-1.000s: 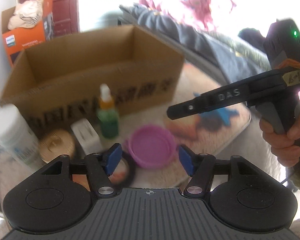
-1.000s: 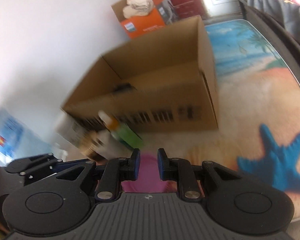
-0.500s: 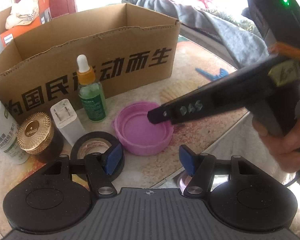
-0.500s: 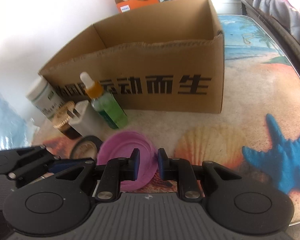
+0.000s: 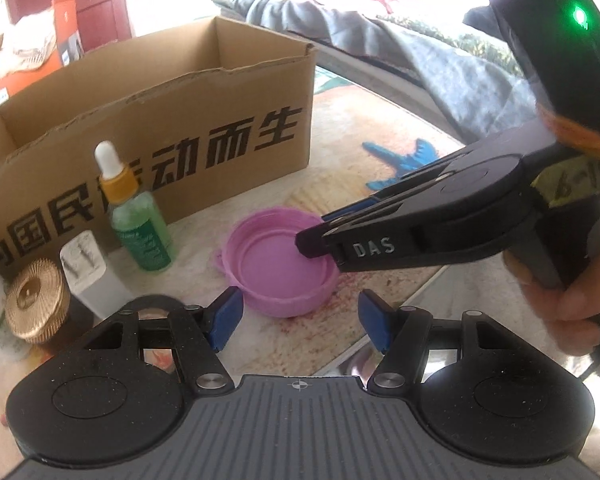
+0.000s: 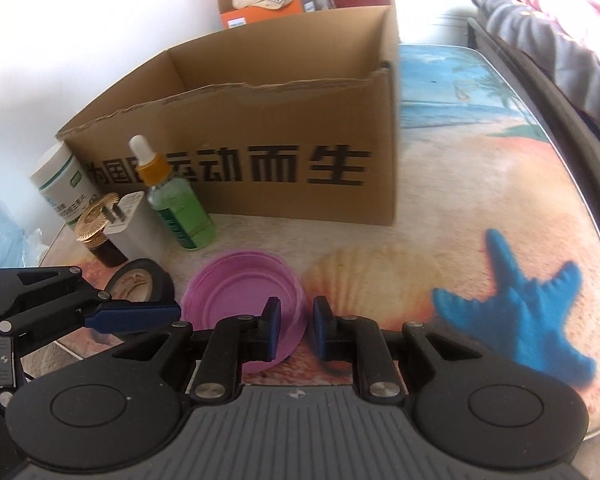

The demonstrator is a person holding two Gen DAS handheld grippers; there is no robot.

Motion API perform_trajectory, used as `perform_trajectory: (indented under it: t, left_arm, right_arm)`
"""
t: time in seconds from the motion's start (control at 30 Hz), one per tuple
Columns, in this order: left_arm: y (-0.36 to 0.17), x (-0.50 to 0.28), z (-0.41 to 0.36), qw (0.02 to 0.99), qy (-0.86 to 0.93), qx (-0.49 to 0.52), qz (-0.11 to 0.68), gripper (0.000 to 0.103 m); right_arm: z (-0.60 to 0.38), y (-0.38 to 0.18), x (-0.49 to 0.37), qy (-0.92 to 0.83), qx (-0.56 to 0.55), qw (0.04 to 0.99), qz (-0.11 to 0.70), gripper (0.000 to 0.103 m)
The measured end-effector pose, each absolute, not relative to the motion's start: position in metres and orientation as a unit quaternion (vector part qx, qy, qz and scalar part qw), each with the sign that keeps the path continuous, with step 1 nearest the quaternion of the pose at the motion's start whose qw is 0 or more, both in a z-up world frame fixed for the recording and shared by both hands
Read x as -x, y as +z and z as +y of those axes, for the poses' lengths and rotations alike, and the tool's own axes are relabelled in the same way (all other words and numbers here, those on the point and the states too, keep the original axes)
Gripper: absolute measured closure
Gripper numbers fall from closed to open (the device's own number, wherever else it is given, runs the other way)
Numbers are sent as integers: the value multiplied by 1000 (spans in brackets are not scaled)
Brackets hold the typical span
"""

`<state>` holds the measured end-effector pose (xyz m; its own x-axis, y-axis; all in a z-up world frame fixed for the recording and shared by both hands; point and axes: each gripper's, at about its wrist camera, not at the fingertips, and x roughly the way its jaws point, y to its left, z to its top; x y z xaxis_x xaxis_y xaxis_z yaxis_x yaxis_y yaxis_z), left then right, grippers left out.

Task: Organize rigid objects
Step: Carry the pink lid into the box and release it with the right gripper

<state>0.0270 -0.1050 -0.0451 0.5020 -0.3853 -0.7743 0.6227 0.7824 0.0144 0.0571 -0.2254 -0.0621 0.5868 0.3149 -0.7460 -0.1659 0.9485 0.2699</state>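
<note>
A purple lid lies open side up on the beach-print table, in front of a cardboard box. My right gripper has its jaws shut to a narrow gap that straddles the lid's right rim, one finger inside and one outside. I cannot see the pads pressing on the rim. My left gripper stands open just short of the lid's near side, nothing between its fingers.
Left of the lid stand a green dropper bottle, a white plug, a gold-capped jar, a white bottle and a black tape roll. The table's edge runs close under both grippers. A hand holds the right gripper.
Both grippers have come down and closer to the purple lid. The right gripper's tip sank from above the lid to its right rim.
</note>
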Motion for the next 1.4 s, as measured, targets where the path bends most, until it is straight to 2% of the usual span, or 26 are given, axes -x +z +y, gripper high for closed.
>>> perform_trajectory:
  t: [0.23, 0.4, 0.6, 0.97, 1.1, 1.23, 1.4]
  left_arm:
    - [-52, -33, -120, 853, -282, -180, 400, 33]
    - [-55, -36, -124, 861, -267, -187, 391, 37]
    - [-44, -30, -122, 869, -267, -178, 377, 37]
    - [56, -23, -92, 929, -237, -154, 240, 37]
    - [85, -49, -74, 940, -201, -151, 230, 37]
    - [92, -91, -51, 934, -179, -148, 271, 37]
    - [69, -153, -27, 899, -176, -132, 379, 37]
  right_arm:
    - [-237, -65, -54, 139, -112, 884, 432, 84]
    - [-241, -67, -55, 148, -130, 882, 428, 84]
    - [-242, -57, -48, 140, -137, 887, 418, 84]
    - [-229, 56, -41, 161, -84, 941, 286, 83]
    - [-210, 87, -75, 200, -61, 941, 268, 83]
    - [-189, 91, -132, 243, -65, 917, 310, 84]
    - [-166, 58, -211, 277, -101, 854, 428, 84]
